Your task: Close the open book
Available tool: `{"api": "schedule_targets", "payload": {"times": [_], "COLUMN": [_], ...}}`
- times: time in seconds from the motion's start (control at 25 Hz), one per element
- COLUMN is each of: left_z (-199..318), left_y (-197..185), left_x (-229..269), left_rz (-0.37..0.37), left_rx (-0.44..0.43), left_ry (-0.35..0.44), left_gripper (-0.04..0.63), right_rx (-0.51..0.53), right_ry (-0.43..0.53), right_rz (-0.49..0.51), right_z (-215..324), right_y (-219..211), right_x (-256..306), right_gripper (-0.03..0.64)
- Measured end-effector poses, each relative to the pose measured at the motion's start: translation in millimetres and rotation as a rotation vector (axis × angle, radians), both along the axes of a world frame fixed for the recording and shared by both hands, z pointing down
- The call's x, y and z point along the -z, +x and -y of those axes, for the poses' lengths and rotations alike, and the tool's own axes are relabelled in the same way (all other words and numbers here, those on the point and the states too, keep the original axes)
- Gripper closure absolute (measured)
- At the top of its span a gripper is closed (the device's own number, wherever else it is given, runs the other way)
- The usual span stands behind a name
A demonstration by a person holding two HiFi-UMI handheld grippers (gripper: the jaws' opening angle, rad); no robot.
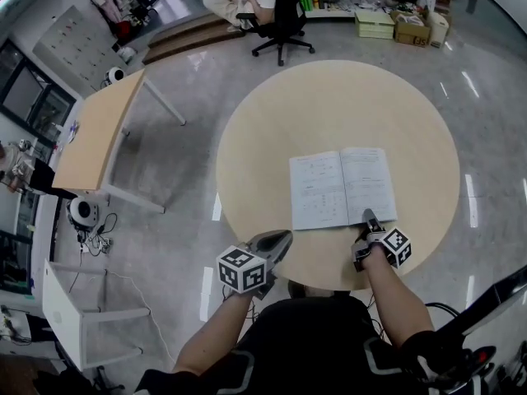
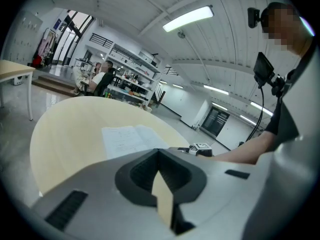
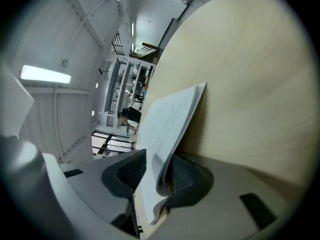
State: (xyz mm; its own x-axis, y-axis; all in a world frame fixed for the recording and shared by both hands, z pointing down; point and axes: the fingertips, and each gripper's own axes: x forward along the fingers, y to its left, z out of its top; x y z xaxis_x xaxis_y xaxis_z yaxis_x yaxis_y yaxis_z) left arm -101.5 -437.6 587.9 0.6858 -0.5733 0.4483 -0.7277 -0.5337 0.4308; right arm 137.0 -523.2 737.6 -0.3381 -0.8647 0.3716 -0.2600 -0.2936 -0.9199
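My right tongs (image 1: 369, 217) stand with jaws apart at the near edge of the book (image 1: 342, 188). A curled sheaf of its right-hand pages sits between them, seemingly not pinched. My left tongs (image 1: 278, 239) hang off the table (image 1: 329, 97) rim, tips together on nothing.

The book lies face up just ahead of the right tongs, ahead and right of the left ones. To do this well, I judge I should slide 1 jaw under the whole right half, cover included, clamp, then swing it over the spine towards the left tongs. The left tongs could pin the other half.

The spine points away from the right tongs, and the spread's long axis runs across.
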Motion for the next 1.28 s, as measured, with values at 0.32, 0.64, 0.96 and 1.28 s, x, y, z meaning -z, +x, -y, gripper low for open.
{"api": "schedule_targets", "payload": {"times": [0.32, 0.64, 0.96, 1.28], "left_z": [0, -4, -14, -29], "left_y": [-7, -9, -28, -55], "left_x": [-5, -4, -6, -12], "left_rz": [-0.01, -0.041, -0.049, -0.065], "left_rx": [0.056, 0.073, 0.135, 0.226], "left_ry": [0.001, 0.01, 0.003, 0.007], "left_gripper": [0.603, 0.603, 0.603, 0.603], "right_rx": [0.111, 0.43, 0.873, 1.246], "right_ry": [0.105, 0.192, 0.21, 0.191], "right_rz": [-0.29, -0.646, -1.135, -1.53], "right_z": [10, 7, 4, -1], "right_y": [-13, -59, -119, -147], "right_x": [30, 44, 19, -12], "right_gripper": [0.598, 0.607, 0.606, 0.568]}}
